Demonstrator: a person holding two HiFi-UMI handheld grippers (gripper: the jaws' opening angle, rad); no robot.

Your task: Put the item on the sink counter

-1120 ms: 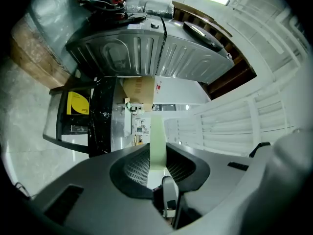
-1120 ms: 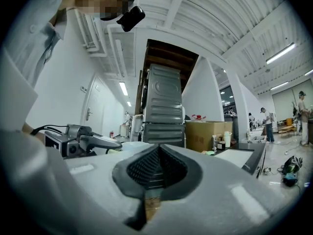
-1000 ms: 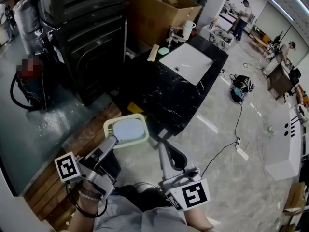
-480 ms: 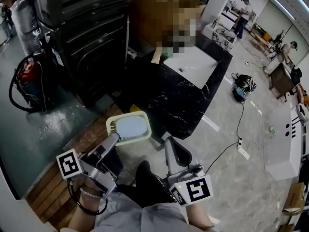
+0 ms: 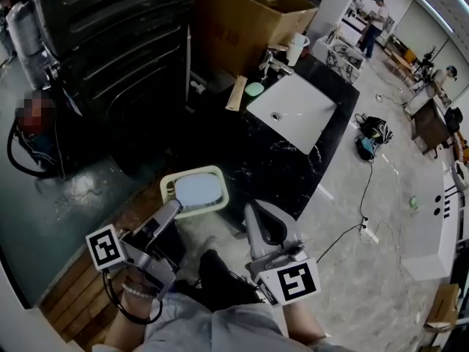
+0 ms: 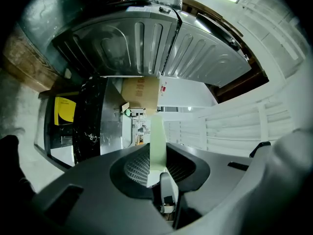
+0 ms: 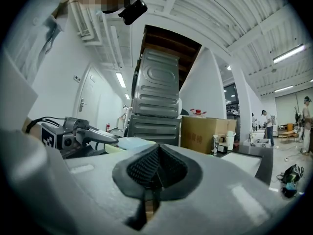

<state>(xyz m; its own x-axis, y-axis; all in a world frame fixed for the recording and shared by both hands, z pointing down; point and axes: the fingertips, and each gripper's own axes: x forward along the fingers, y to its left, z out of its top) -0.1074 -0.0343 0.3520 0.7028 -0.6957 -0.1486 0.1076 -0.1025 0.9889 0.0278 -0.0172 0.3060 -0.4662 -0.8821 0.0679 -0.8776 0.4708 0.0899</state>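
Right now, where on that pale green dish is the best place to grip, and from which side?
Probably the raised rim at its near corner, approached level from the person's side. The dish is held flat and shallow, so only that thin lip fits a gripper; the left gripper is shut on it there.
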